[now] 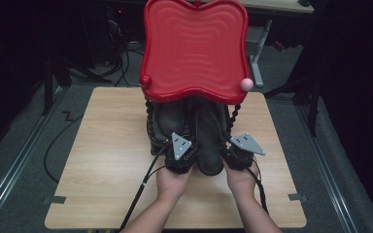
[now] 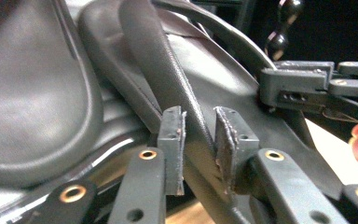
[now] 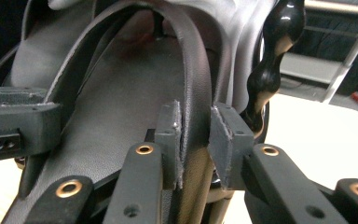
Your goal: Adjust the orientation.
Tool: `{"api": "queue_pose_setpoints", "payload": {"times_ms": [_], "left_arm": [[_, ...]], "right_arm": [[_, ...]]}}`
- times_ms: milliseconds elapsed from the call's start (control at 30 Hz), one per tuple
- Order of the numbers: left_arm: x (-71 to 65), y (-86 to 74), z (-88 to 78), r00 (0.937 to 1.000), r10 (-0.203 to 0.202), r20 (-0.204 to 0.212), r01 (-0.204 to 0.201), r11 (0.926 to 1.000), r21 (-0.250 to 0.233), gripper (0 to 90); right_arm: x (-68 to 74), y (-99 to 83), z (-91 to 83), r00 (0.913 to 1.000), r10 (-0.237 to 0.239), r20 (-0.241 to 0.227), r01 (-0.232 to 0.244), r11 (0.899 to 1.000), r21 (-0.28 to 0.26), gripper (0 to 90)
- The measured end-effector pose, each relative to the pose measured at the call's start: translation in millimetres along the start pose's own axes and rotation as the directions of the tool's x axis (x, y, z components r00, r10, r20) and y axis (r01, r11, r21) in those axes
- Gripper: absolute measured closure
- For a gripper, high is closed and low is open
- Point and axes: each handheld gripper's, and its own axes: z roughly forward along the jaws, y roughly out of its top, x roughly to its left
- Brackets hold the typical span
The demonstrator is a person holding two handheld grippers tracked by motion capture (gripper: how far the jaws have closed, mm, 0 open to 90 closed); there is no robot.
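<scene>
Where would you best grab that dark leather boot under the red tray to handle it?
Best by the thin rim of its opening, coming from the person's side of the table. The boot lies with its open end toward the hands, and that edge is a narrow flap that fits between jaws. The left gripper and right gripper each straddle such a strip already; the body looks too bulky to pinch.

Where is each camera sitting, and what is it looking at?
High view: above the table, looking forward and down; both forearms, left gripper and right gripper at dark boots under a red tray.
Left gripper view: rides the left gripper, jaws around a leather strap.
Right gripper view: rides the right gripper, jaws around a strap loop.
Shared: each gripper view shows the other gripper.
</scene>
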Motion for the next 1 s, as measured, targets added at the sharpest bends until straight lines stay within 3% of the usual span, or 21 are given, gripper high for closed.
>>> {"api": "queue_pose_setpoints", "payload": {"times_ms": [100, 167, 333, 400, 633, 700, 833, 1000], "left_arm": [[-1.8, 3.0, 1.5, 1.0, 0.003, -0.002, -0.003, 1.0, 0.003, 76.3], [-2.9, 2.6, 1.3, 0.9999, 0.01, -0.006, -0.011, 0.9999, -0.001, 76.8], [-1.7, 0.2, 1.1, 0.9997, 0.016, -0.02, -0.016, 0.9999, 0.0, 77.3], [-1.6, -0.7, 1.0, 0.9996, 0.018, -0.023, -0.018, 0.9998, 0.0, 77.4], [0.0, -1.7, -0.1, 0.9995, 0.017, -0.028, -0.016, 0.9999, 0.001, 78.0], [2.2, -1.2, -0.3, 0.9995, 0.014, -0.028, -0.014, 0.9999, -0.001, 78.8], [7.0, -0.9, 0.0, 0.9993, 0.013, -0.036, -0.013, 0.9999, 0.003, 78.7], [10.5, -0.5, -1.5, 0.9992, 0.015, -0.037, -0.015, 0.9999, -0.004, 75.7]], "right_arm": [[1.6, -1.2, -13.3, 0.9998, 0.006, -0.021, -0.007, 0.999, -0.042, 66.8], [5.5, -9.5, -33.6, 0.9983, -0.008, -0.057, 0.004, 0.998, -0.068, 67.1], [18.7, -47.1, -74.3, 0.9904, -0.029, -0.136, 0.021, 0.998, -0.053, 88.3], [25.8, -59.5, -80.8, 0.9869, -0.047, -0.154, 0.042, 0.998, -0.036, 89.7], [48.2, -73.1, -70.7, 0.9747, -0.082, -0.208, 0.089, 0.996, 0.025, 89.8], [52.6, -72.7, -63.7, 0.9698, -0.116, -0.214, 0.125, 0.992, 0.03, 89.9], [55.0, -72.1, -54.2, 0.9719, -0.124, -0.2, 0.134, 0.99, 0.04, 89.9], [45.2, -67.5, -44.0, 0.9804, -0.11, -0.163, 0.118, 0.992, 0.037, 89.9]]}}
